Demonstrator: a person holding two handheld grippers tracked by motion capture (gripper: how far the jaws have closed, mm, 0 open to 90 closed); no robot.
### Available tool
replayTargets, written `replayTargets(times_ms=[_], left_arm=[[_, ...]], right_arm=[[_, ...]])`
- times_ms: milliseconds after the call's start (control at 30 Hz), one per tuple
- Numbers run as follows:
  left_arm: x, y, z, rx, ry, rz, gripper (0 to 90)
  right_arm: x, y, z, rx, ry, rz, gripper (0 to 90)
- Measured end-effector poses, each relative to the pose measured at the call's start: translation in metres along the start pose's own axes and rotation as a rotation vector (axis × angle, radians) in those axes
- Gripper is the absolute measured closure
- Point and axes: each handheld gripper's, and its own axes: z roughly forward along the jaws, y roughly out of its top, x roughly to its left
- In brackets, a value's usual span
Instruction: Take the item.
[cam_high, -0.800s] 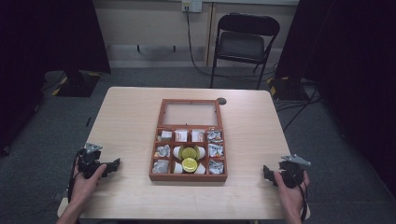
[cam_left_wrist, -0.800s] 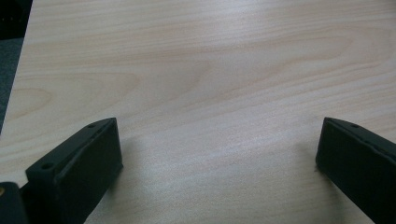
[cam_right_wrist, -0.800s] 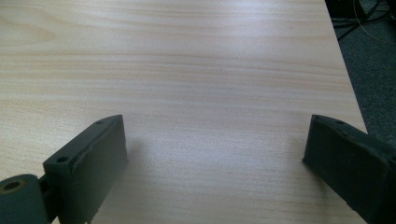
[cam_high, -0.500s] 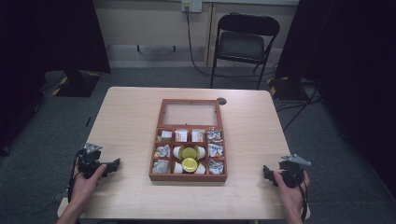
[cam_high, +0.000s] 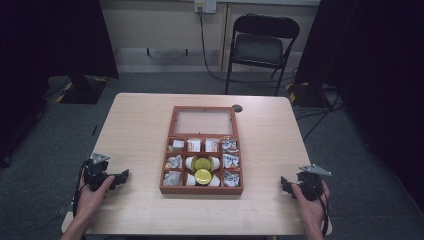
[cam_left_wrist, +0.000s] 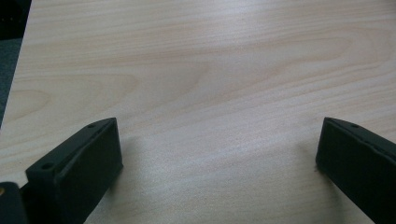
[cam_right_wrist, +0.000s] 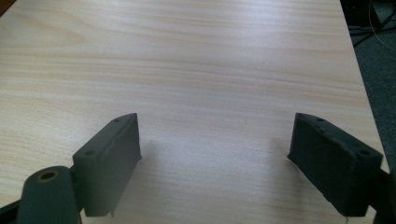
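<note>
— How are my hands sitting?

— I've got the left gripper (cam_high: 120, 176) and right gripper (cam_high: 285, 184) low at the near corners of the table (cam_high: 140, 125), jaws apart, empty, aimed inward at the wooden box (cam_high: 202, 187) midway between them.

— Anything unclear?

— The packets in its compartments are too small to make out.

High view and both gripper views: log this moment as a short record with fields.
surface: light wooden table
centre: wooden box with its glass lid open and leaning back
box contents: small packets in the side compartments, two yellow-lidded pots in the middle
left gripper: on the table near its left front corner, jaws open, nothing between them
right gripper: near the right front corner, jaws open, nothing between them
beyond the table: folding chair
</note>
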Motion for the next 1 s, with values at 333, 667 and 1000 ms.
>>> replayTargets(times_ms=[333, 667, 1000], left_arm=[[0.0, 0.0, 0.0, 0.0, 0.0, 0.0, 0.0], [0.0, 0.0, 0.0, 0.0, 0.0, 0.0, 0.0], [0.0, 0.0, 0.0, 0.0, 0.0, 0.0, 0.0]], right_arm=[[0.001, 0.002, -0.003, -0.014, 0.041, 0.027, 23.0], [0.005, 0.006, -0.008, -0.036, 0.097, 0.029, 28.9], [0.01, 0.012, -0.014, -0.07, 0.135, 0.012, 33.9]])
